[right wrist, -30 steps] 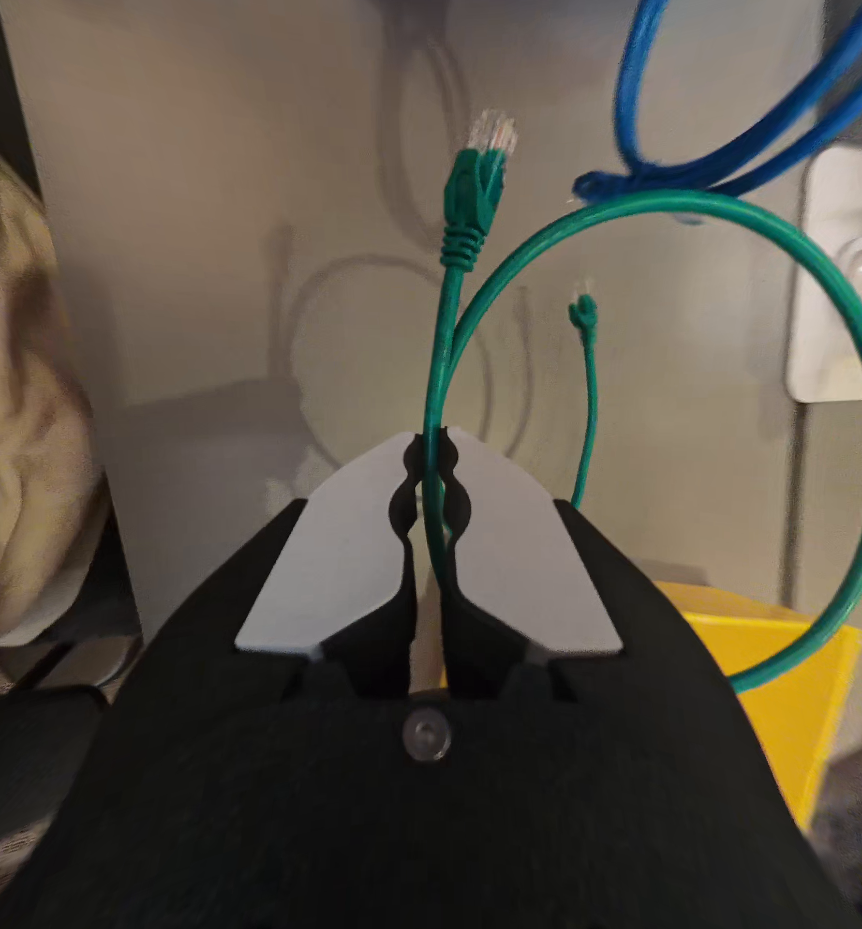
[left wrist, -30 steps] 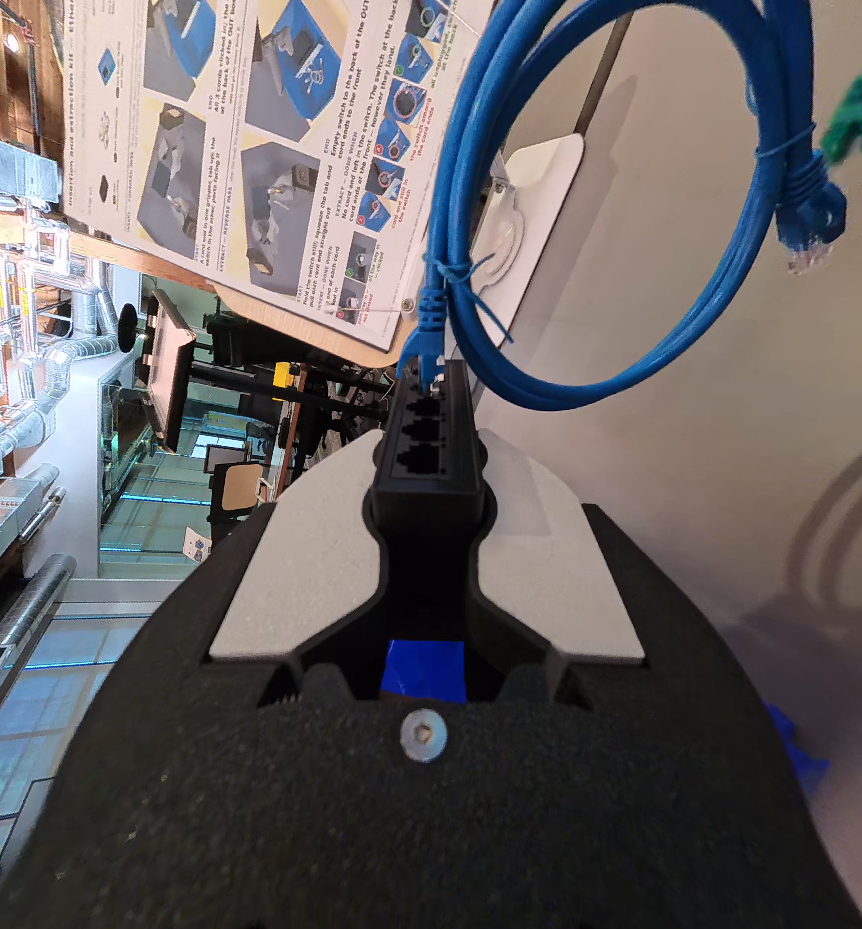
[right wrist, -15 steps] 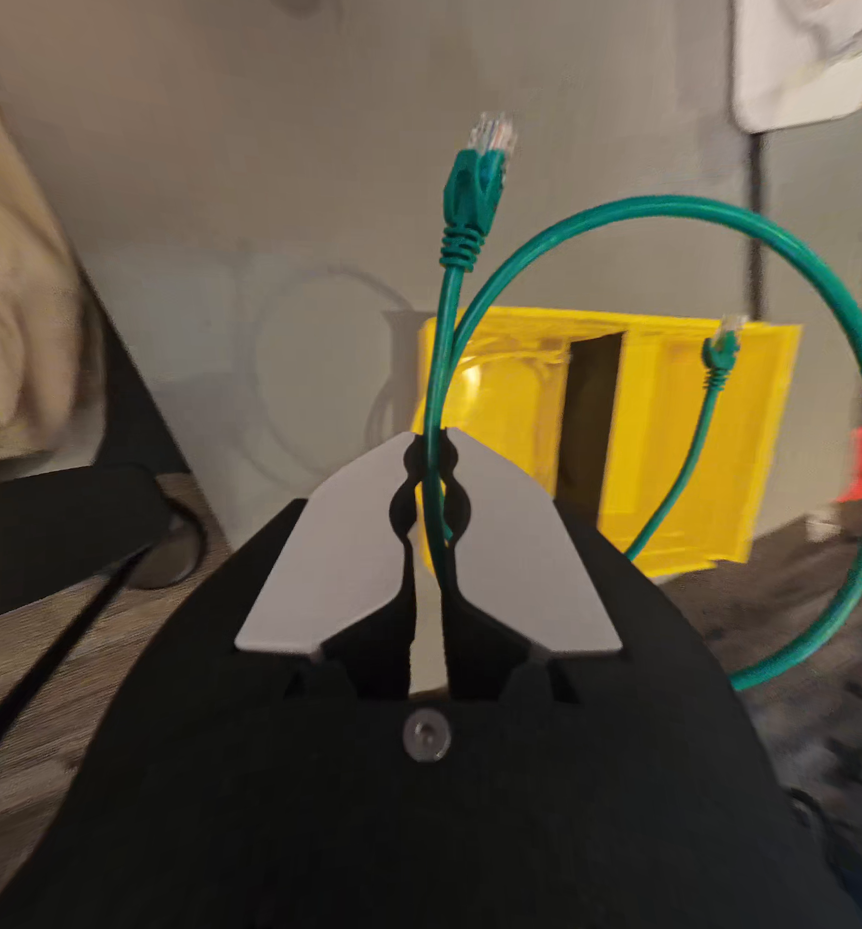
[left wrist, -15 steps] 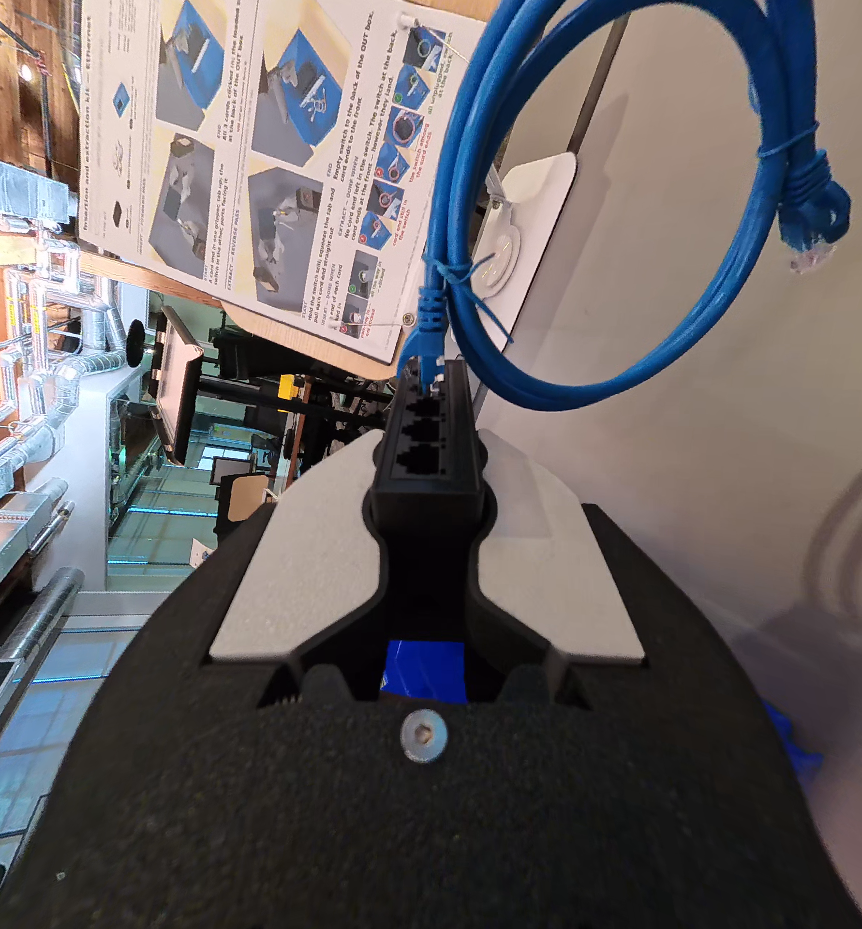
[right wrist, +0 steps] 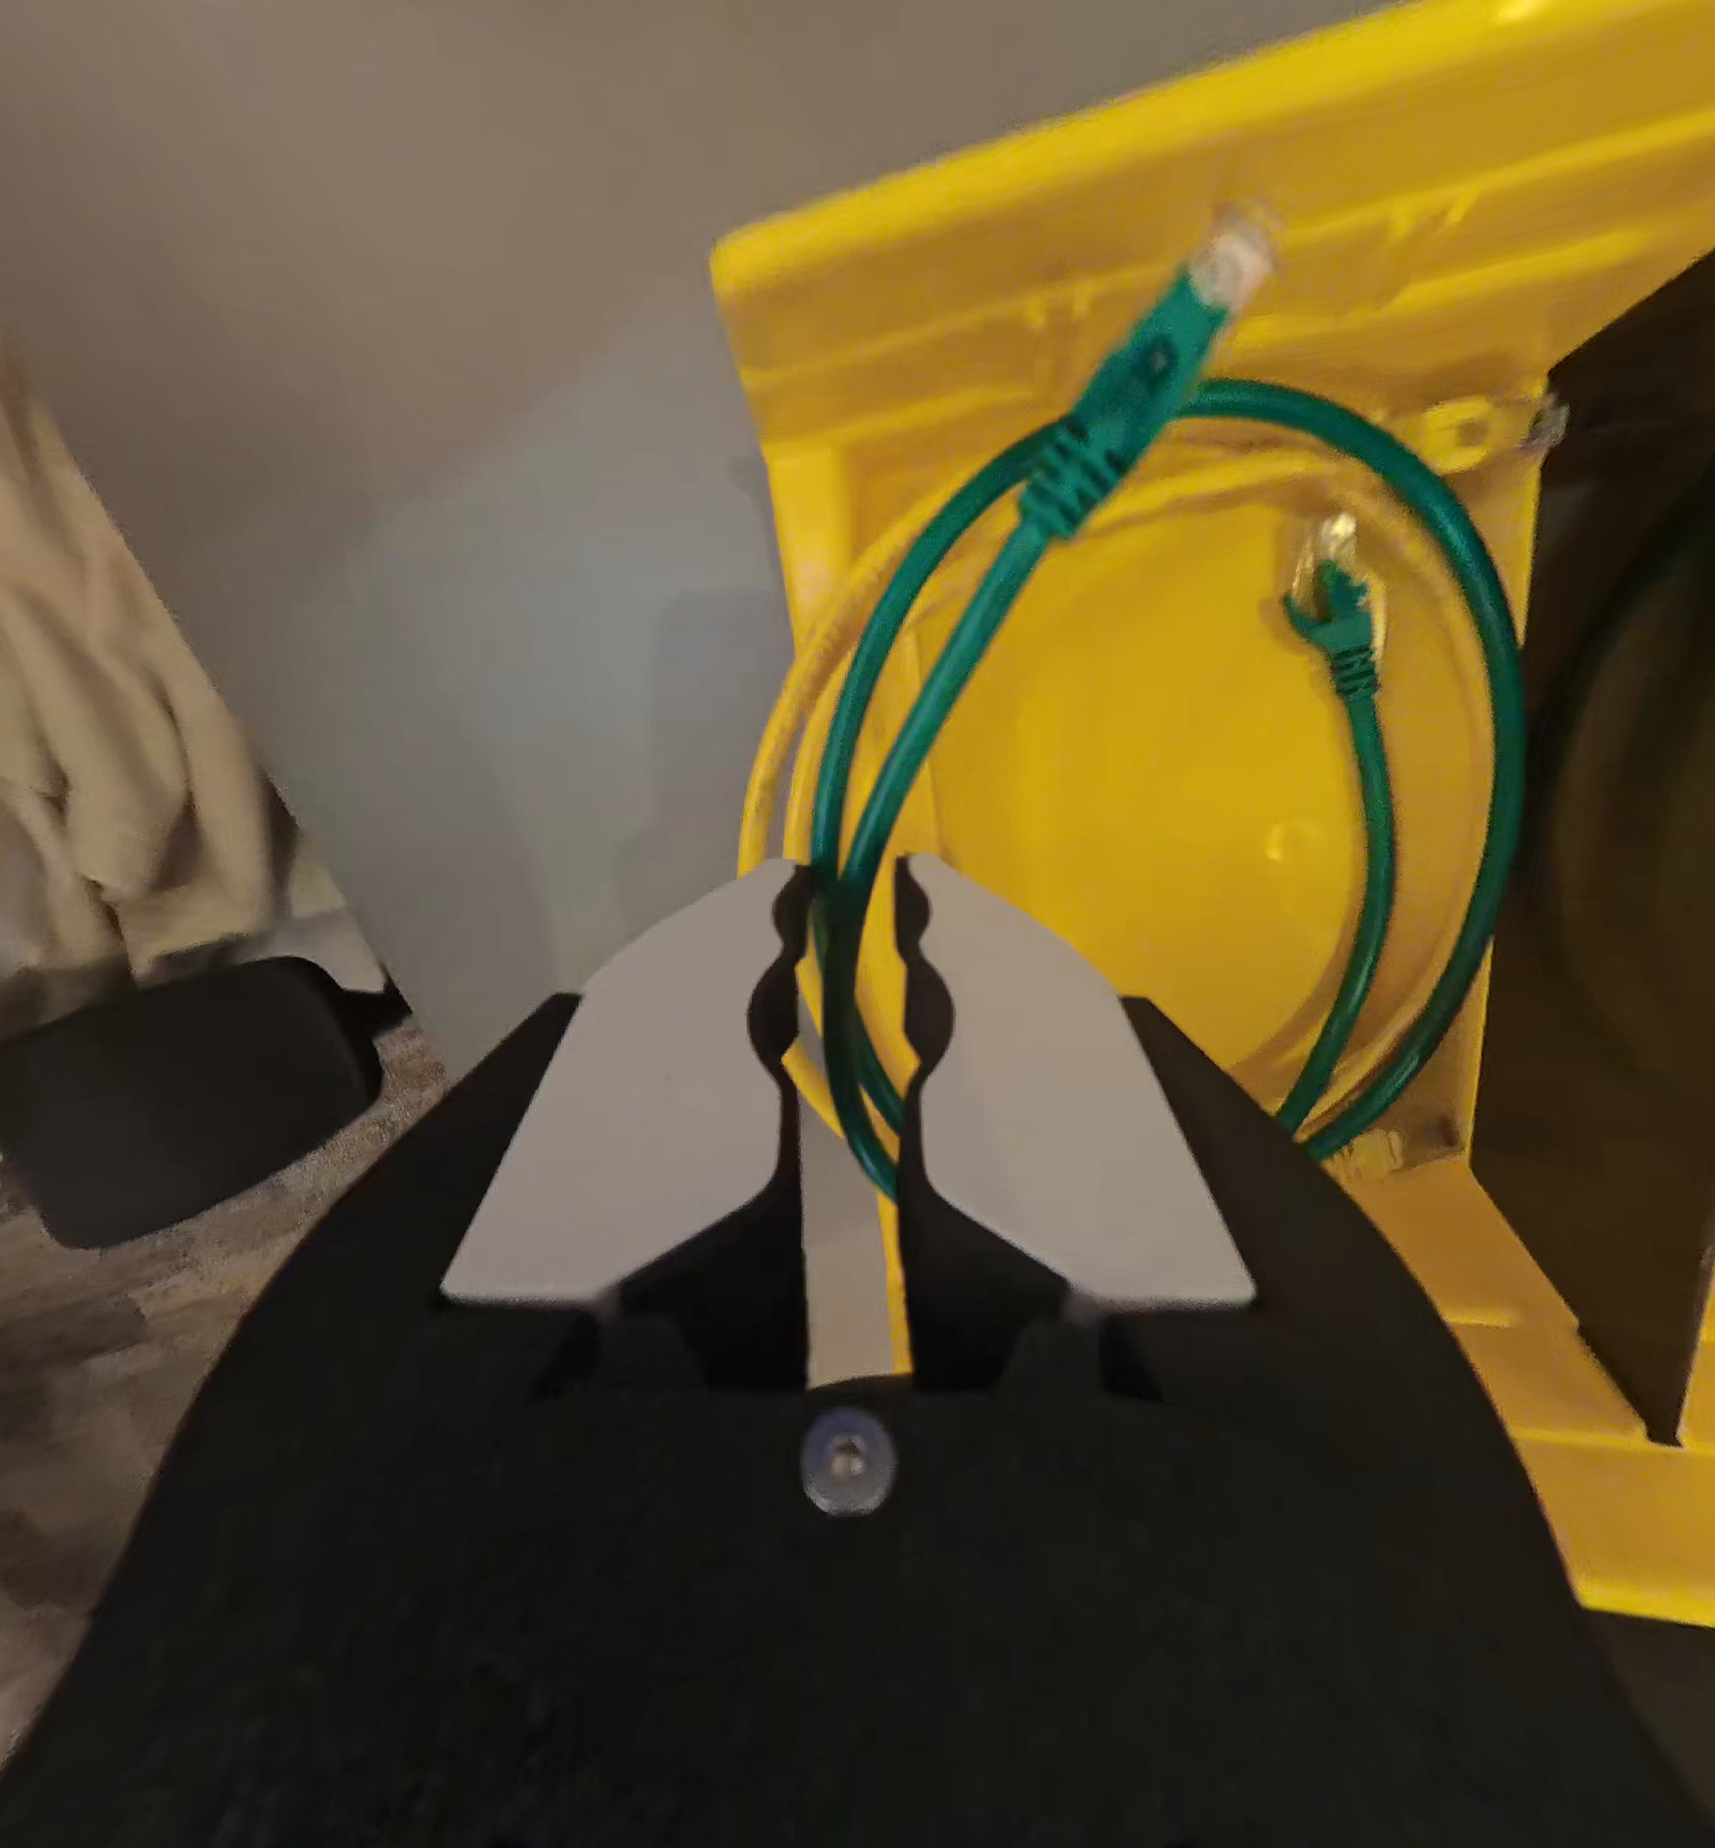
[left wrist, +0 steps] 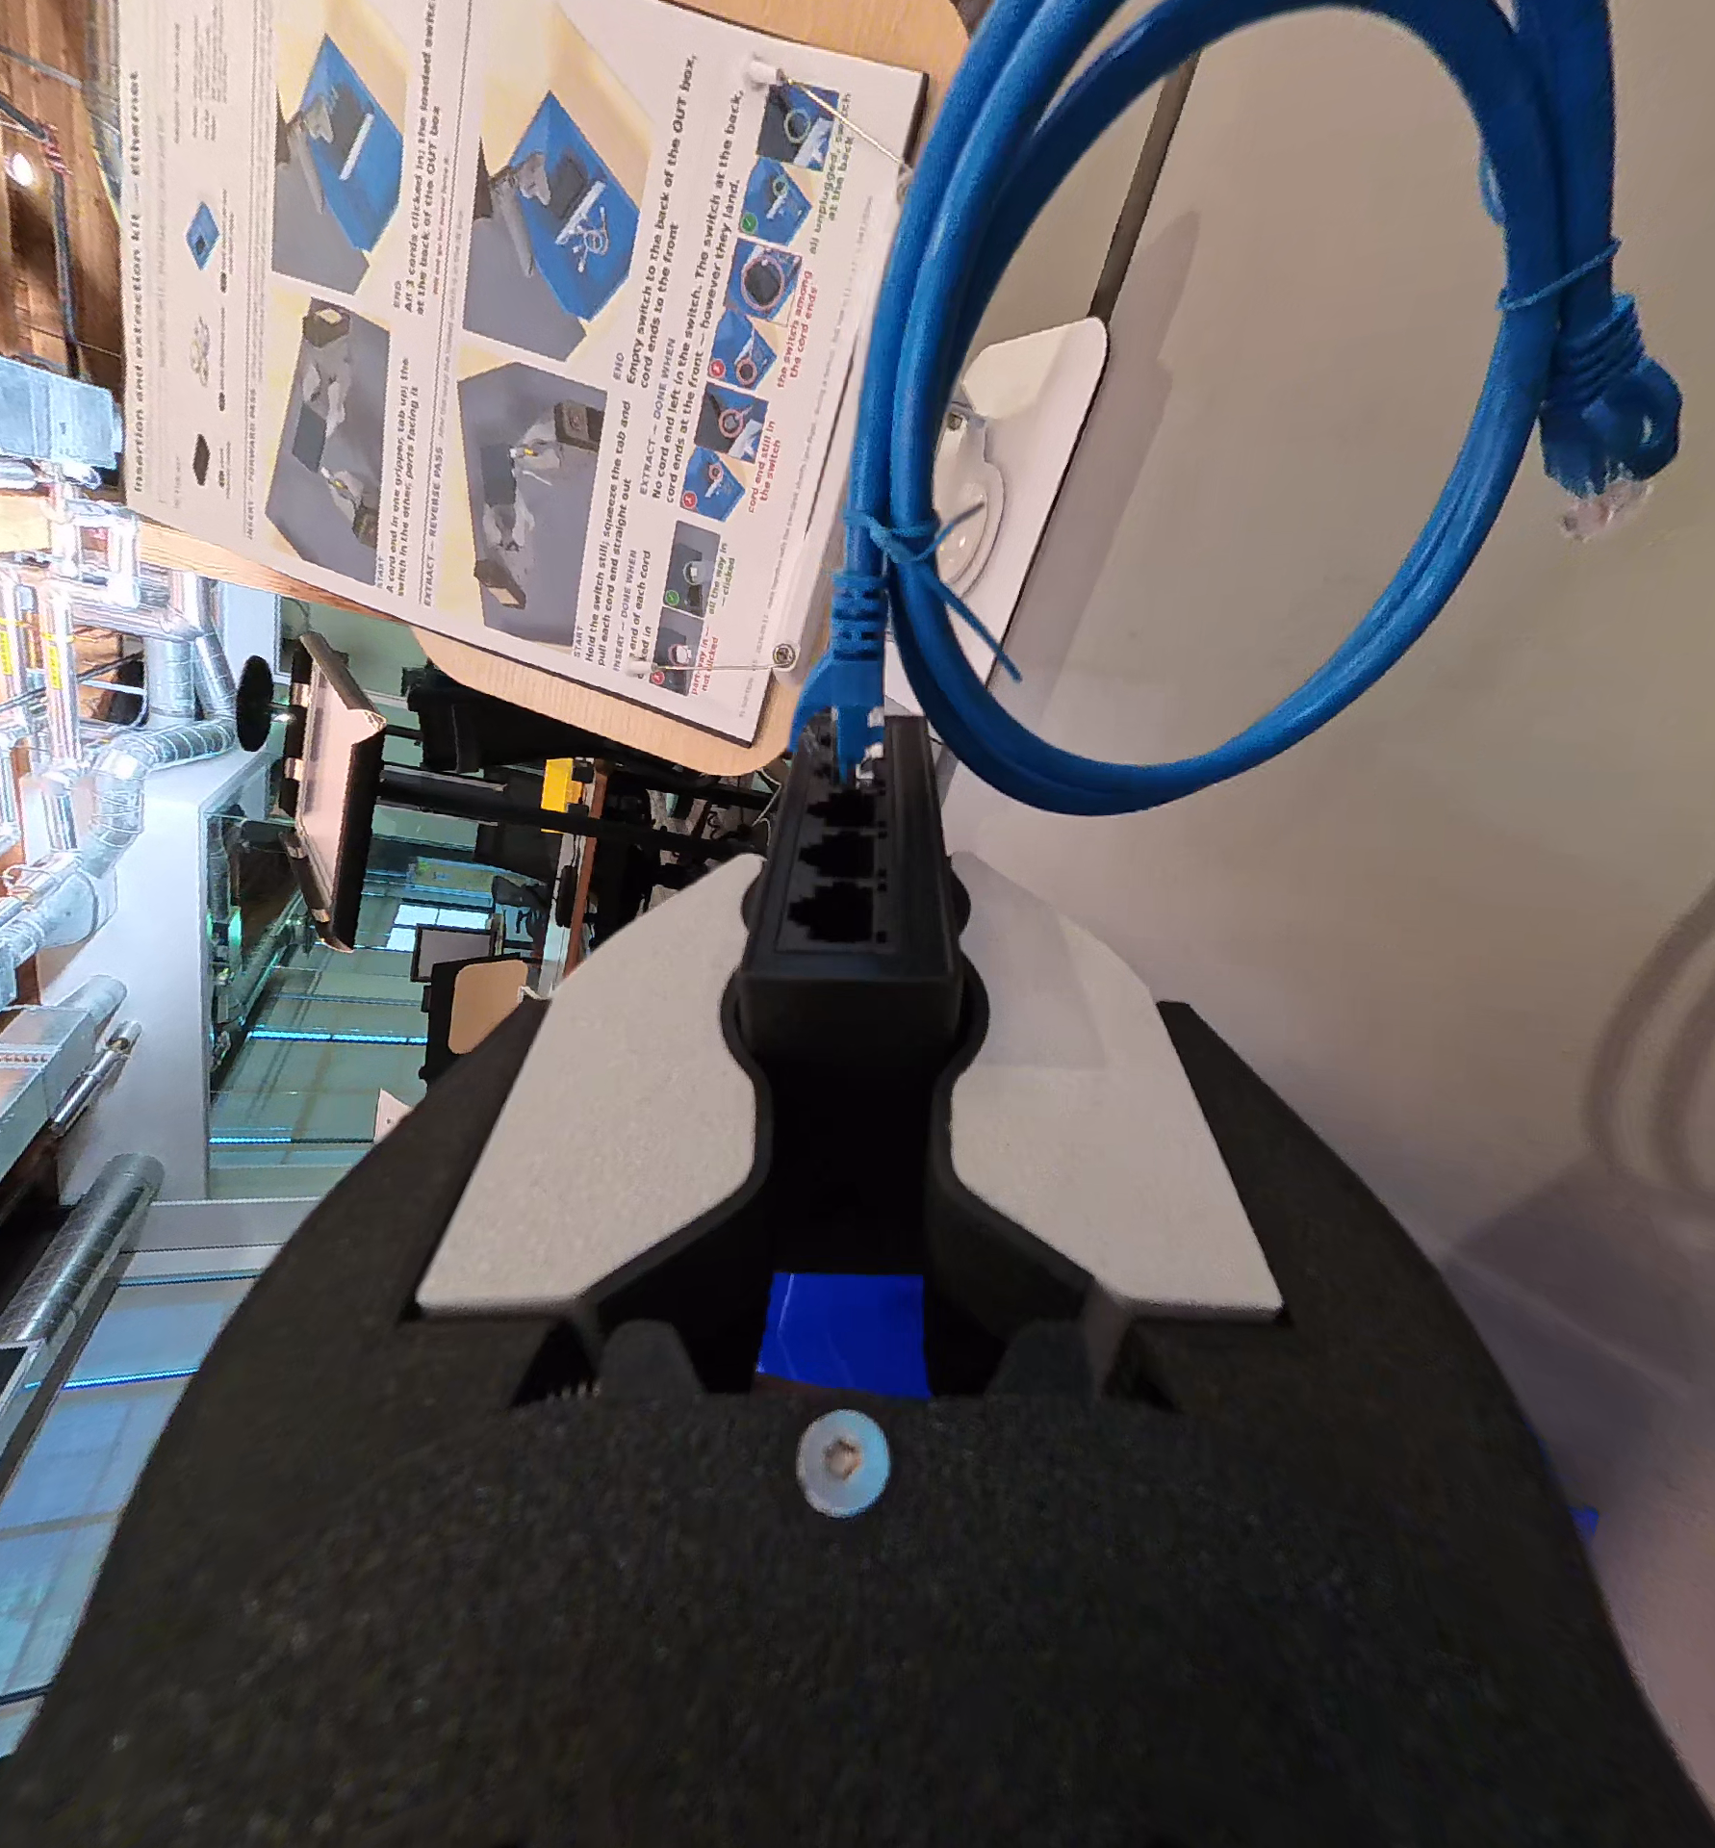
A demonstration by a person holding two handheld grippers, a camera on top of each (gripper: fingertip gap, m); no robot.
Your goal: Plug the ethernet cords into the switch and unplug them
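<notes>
Holding the switch [left wrist: 858, 900] steady is our job in the left wrist view. The left gripper [left wrist: 854, 960] is clenched on the black switch body at the centre of the frame, ports facing up. The blue cord [left wrist: 1233, 740] has one plug [left wrist: 849, 650] seated in the farthest port, its coil looping to the upper right, its free plug [left wrist: 1603, 440] dangling at the right edge. The nearer ports look empty. Behind, at upper left, hangs an instruction sheet [left wrist: 494, 330]. We judge the blue plug is next to come out, so we should keep this grip firm and level.

In the right wrist view, the right gripper [right wrist: 854, 900] has its fingers [right wrist: 664, 1080] parted; the green cord [right wrist: 1493, 760] runs loosely through the gap, no longer pinched as far as we can tell. Its coil lies over the yellow bin [right wrist: 1033, 250] at the right of the frame, one plug [right wrist: 1163, 350] at the upper middle, the other [right wrist: 1333, 600] lower right. We judge this a drop-off: let us widen the fingers fully and back straight out so the cord does not snag on the scalloped edges.
</notes>
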